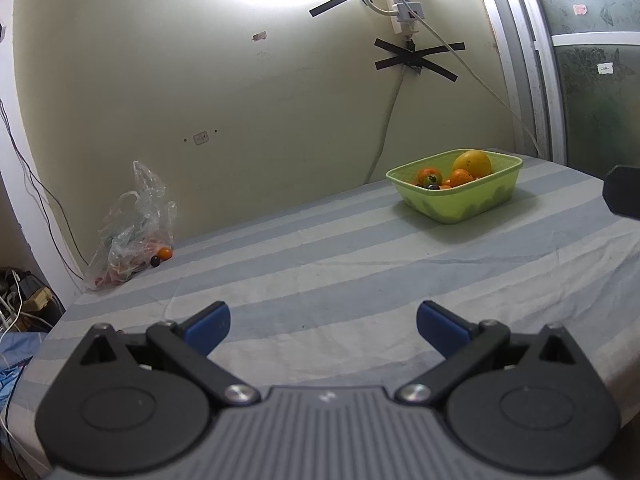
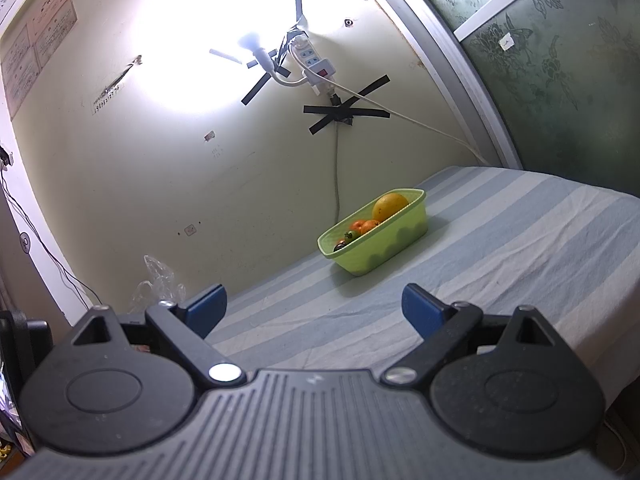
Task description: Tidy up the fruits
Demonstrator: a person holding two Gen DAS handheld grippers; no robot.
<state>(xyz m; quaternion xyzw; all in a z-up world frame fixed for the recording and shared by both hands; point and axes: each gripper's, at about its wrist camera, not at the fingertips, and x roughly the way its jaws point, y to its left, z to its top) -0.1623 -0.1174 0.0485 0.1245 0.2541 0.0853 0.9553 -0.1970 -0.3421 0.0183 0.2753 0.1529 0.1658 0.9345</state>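
Note:
A light green basket point(image 1: 460, 200) stands at the far right of the striped table and holds a big yellow fruit point(image 1: 472, 163), oranges point(image 1: 460, 178) and a small dark fruit. It also shows in the right wrist view point(image 2: 380, 248). A clear plastic bag point(image 1: 132, 232) lies at the far left against the wall, with a small orange fruit point(image 1: 164, 253) and a dark one point(image 1: 155, 261) at its mouth. My left gripper point(image 1: 323, 322) is open and empty, low over the near table. My right gripper point(image 2: 314, 306) is open and empty, well short of the basket.
The table wears a blue-and-white striped cloth point(image 1: 360, 264). A wall with taped cables and a power strip point(image 1: 404, 4) stands behind it. A dark part of the other gripper point(image 1: 624, 196) shows at the right edge. Cables and clutter point(image 1: 24, 300) lie left of the table.

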